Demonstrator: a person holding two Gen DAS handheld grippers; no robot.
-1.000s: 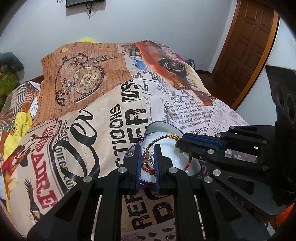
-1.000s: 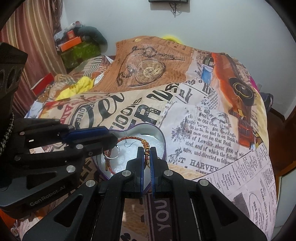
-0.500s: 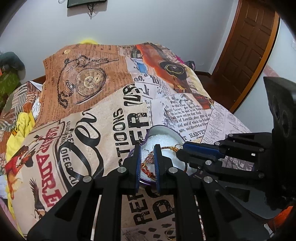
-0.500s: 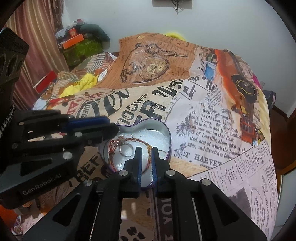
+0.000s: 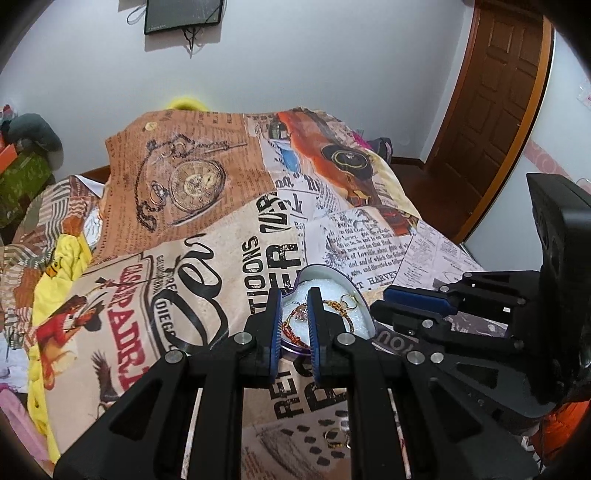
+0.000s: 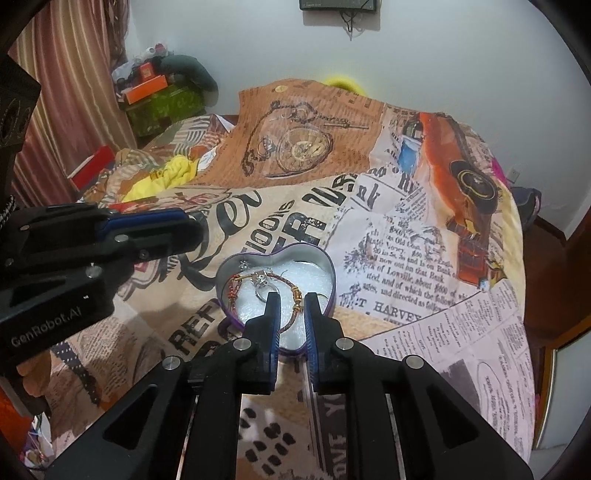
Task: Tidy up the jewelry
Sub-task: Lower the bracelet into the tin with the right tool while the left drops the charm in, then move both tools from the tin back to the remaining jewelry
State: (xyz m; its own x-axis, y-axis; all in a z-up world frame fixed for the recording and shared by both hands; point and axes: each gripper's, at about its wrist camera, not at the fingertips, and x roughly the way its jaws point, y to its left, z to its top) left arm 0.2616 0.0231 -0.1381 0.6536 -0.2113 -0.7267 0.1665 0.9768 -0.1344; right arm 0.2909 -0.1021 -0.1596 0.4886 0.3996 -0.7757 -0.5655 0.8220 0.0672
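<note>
A purple heart-shaped tin (image 6: 325, 266) with white lining lies on the printed bedspread; it also shows in the left wrist view (image 5: 364, 306). In it lie a red and gold bracelet (image 6: 284, 283), a silver ring (image 6: 263, 284) and a small sparkly piece (image 6: 243, 265). My right gripper (image 6: 291, 299) is open and empty, raised just in front of the tin. My left gripper (image 5: 294, 295) is open and empty, also pulled back above the tin's near edge. A gold ring (image 5: 336, 439) lies loose on the bedspread near me.
The bedspread (image 6: 388, 229) covers a bed with a yellow cloth (image 6: 166, 177) and clutter at the left. A wooden door (image 5: 495, 110) stands at the right and a monitor (image 5: 183, 14) hangs on the wall.
Both grippers have opened a little and drawn back and up from the tin. The bracelet that the right gripper held now lies in the tin.
</note>
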